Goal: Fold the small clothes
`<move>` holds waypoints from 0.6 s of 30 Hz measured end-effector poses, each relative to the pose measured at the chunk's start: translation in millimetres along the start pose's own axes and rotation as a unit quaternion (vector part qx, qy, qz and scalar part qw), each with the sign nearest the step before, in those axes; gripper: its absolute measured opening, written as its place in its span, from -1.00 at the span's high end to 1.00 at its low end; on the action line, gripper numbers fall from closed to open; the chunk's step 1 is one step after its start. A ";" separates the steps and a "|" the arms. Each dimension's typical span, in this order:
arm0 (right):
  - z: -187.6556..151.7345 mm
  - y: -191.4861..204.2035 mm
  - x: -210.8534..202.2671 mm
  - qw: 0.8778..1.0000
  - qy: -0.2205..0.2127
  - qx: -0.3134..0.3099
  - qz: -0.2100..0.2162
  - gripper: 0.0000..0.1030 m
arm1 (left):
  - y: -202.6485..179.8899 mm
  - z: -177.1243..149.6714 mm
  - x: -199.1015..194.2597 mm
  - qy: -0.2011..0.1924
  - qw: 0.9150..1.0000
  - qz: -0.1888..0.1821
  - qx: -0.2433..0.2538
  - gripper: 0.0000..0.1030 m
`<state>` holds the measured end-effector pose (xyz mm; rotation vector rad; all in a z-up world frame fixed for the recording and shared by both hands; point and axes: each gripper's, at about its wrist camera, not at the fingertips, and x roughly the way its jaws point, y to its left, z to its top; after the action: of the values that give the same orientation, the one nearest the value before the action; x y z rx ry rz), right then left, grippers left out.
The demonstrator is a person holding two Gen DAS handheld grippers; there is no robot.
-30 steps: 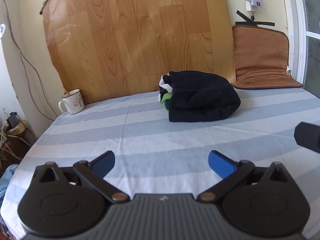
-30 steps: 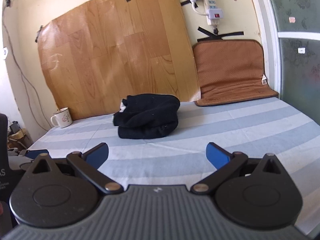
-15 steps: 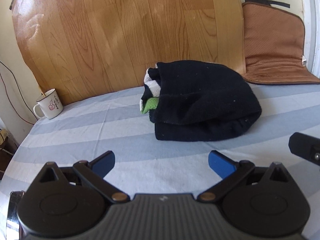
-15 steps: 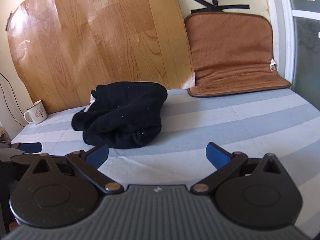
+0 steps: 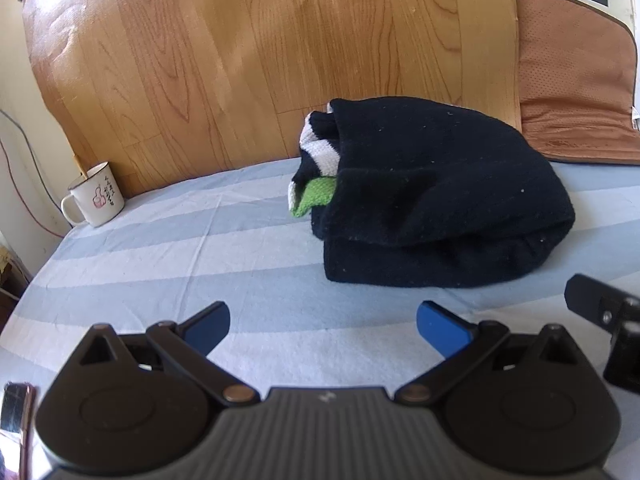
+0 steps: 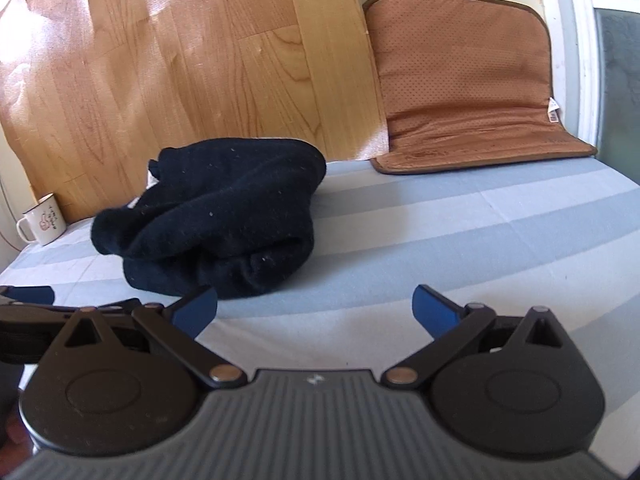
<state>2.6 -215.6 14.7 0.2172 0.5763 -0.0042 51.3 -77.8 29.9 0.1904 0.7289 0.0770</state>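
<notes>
The left gripper (image 5: 323,326) hangs released, blue fingertips spread wide, empty, just short of the black garment (image 5: 432,204). The right gripper (image 6: 316,312) is likewise spread and empty, its left fingertip at the garment's near edge. The garment lies bundled on the striped sheet (image 5: 200,264), a white mug (image 5: 94,200) well left of it, a brown cushion (image 6: 468,80) behind-right.

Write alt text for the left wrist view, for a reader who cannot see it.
A bundled black garment with white and green fabric showing at its left end lies on a blue-striped sheet, just beyond the open left gripper. A white mug stands far left against a wood-grain panel.
</notes>
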 end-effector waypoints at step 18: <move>-9.4 -3.5 -11.0 1.000 -0.012 0.023 0.004 -1.00 | 0.2 -9.0 -21.5 -0.010 1.000 0.005 -0.008 -1.00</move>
<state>-11.9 -217.8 12.3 0.2631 0.5521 -0.0124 29.3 -79.2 37.4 0.1799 0.7065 0.0903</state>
